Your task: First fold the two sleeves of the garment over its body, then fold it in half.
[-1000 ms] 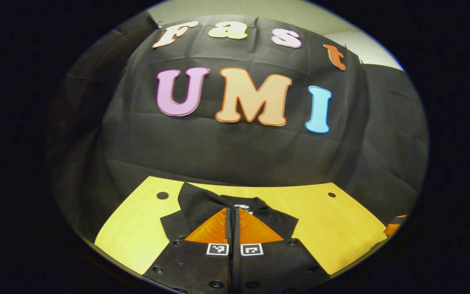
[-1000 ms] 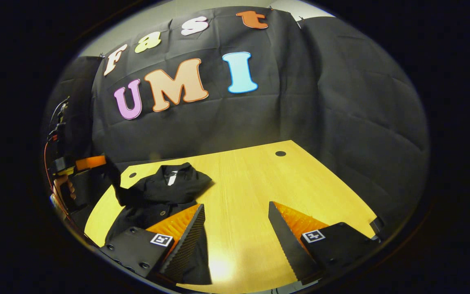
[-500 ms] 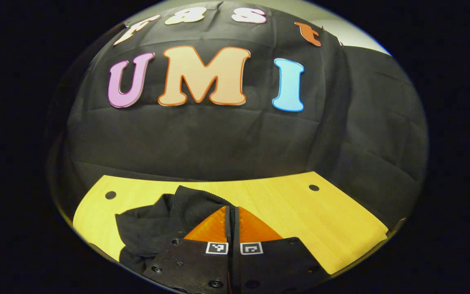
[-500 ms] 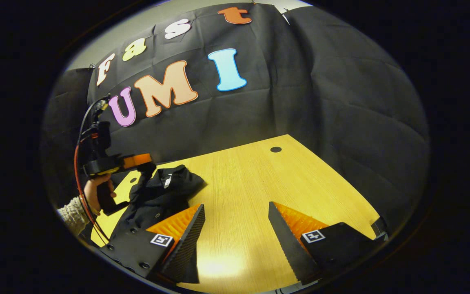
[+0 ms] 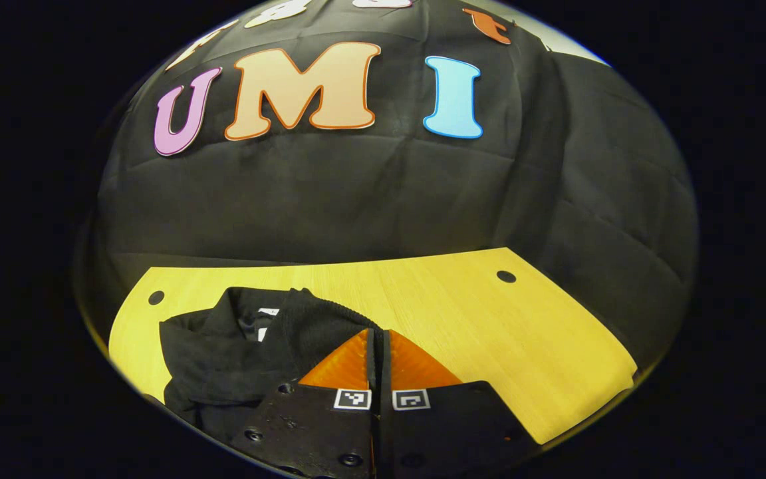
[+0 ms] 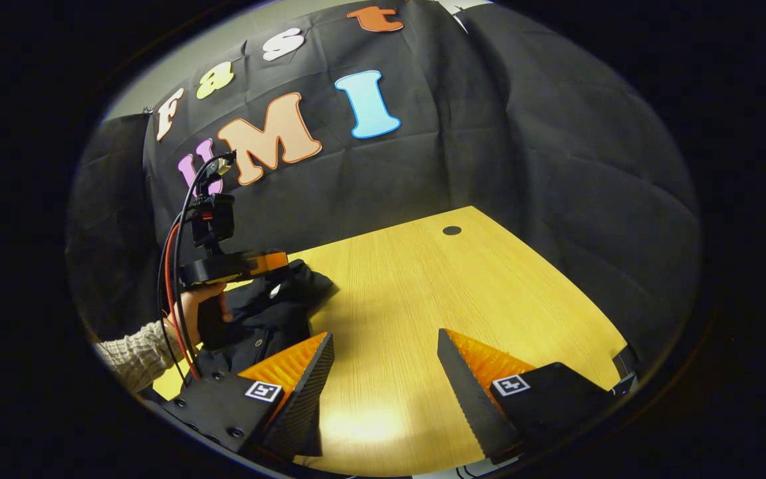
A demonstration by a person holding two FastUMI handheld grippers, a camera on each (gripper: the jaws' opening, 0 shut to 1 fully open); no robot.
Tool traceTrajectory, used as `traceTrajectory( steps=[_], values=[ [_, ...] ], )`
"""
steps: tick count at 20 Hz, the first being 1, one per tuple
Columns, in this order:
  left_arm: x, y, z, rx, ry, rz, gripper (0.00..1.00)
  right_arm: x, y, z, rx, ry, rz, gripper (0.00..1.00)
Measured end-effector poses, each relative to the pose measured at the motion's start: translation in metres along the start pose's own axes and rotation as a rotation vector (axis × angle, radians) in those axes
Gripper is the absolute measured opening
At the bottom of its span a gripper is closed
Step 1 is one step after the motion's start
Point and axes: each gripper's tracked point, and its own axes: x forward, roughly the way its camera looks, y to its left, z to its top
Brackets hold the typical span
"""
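A black garment [image 5: 223, 352] lies bunched on the yellow wooden table [image 5: 489, 326], at its left part, with a white neck label showing. My left gripper [image 5: 378, 332] is shut on one black sleeve [image 5: 316, 319], whose ribbed cuff stands up at the fingertips above the garment's body. In the right gripper view the left gripper [image 6: 276, 261] hovers over the garment [image 6: 276, 306], held by a hand [image 6: 190, 309]. My right gripper [image 6: 383, 336] stands open over bare table [image 6: 423, 279], to the right of the garment, with nothing between its fingers.
The table has small round holes near its far corners [image 5: 506, 276] [image 5: 155, 297]. Black cloth walls close in the back and sides. A knitted sleeve [image 6: 130, 349] of the person reaches in at the left of the right gripper view.
My left gripper has carried the sleeve to the right, across the garment's body, which now lies to its left. The right gripper has barely moved and stays open.
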Motion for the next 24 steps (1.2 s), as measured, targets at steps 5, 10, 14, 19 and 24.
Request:
traceTrajectory(
  steps=[5, 10, 14, 19, 24],
  values=[
    [-0.006, -0.023, 0.003, -0.011, -0.011, -0.065, 0.07, -0.003, -0.002, 0.004, -0.042, 0.003, -0.007, 0.94],
    [-0.052, -0.027, 0.036, 0.02, -0.1, -0.079, 0.79, -0.012, 0.008, 0.003, -0.053, -0.013, 0.005, 0.99],
    [-0.103, 0.007, 0.084, 0.049, -0.297, 0.017, 0.97, -0.023, 0.018, -0.006, -0.068, -0.013, 0.024, 0.99],
    [-0.172, 0.056, 0.077, 0.03, -0.363, 0.093, 0.95, -0.037, 0.039, -0.013, -0.104, -0.033, 0.03, 0.98],
    [-0.239, 0.12, 0.013, 0.021, -0.312, 0.207, 0.95, -0.052, 0.066, -0.04, -0.125, -0.038, 0.028, 0.99]
  ],
)
